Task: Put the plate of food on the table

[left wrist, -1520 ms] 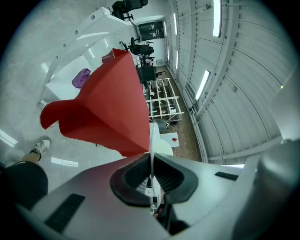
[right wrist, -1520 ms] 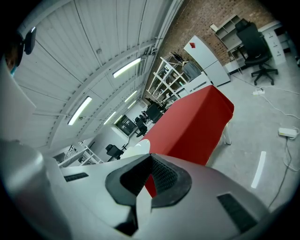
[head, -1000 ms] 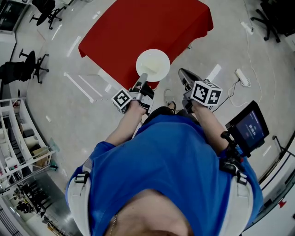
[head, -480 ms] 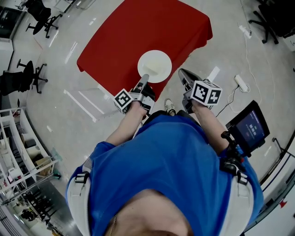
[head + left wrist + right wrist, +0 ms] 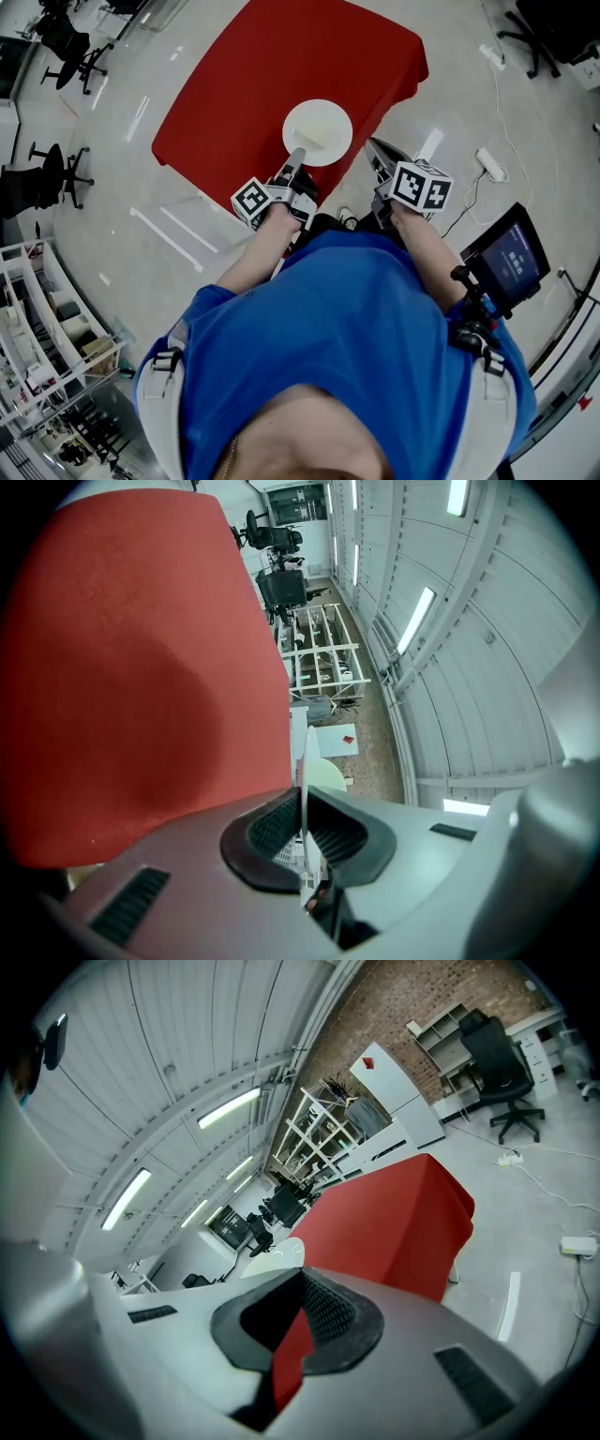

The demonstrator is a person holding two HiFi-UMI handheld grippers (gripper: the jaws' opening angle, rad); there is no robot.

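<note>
Left gripper [image 5: 294, 157] pinches the near rim of the white plate [image 5: 320, 127], which sits over the near edge of the red table [image 5: 234, 84]; lowering it level and further in before release seems wise. No food shows on it. Right gripper [image 5: 376, 152] hangs beside it, jaws slightly apart, empty

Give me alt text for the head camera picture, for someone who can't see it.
Seen from above, a person in a blue top grips a white plate by its near rim in the left gripper, over the near edge of a red-covered table. The right gripper points forward beside the plate, holding nothing.
</note>
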